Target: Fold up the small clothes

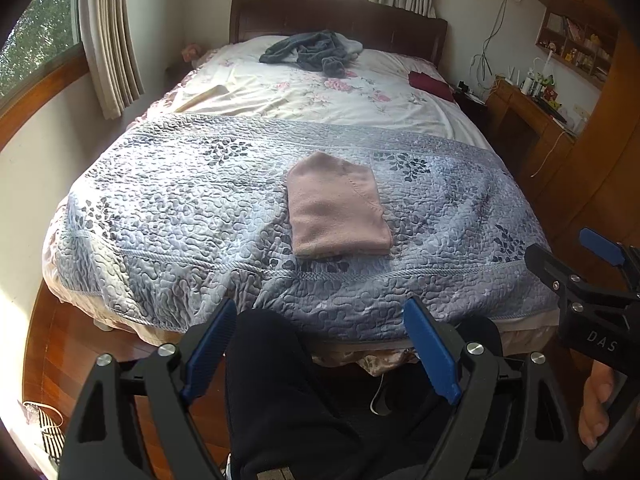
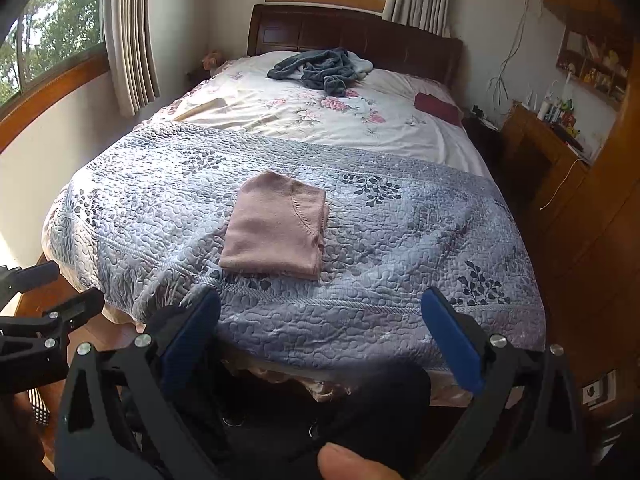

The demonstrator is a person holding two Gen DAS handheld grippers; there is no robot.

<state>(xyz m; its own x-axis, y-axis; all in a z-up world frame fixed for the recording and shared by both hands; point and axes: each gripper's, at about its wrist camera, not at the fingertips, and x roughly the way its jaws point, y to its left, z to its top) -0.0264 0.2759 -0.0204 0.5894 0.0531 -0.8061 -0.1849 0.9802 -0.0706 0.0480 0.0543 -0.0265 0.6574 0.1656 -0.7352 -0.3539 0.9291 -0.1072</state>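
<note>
Left claw [image 1: 324, 344], right claw [image 2: 320, 332] wide, empty; folded pink garment [image 1: 336, 208] ahead, apart.

Shelf items [image 1: 576, 46] — too small.

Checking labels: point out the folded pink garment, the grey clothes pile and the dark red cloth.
folded pink garment [image 1: 338, 208], left wrist view, centre of its top layer.
grey clothes pile [image 2: 320, 66], right wrist view, middle of the heap.
dark red cloth [image 1: 432, 84], left wrist view, centre of its top.
</note>
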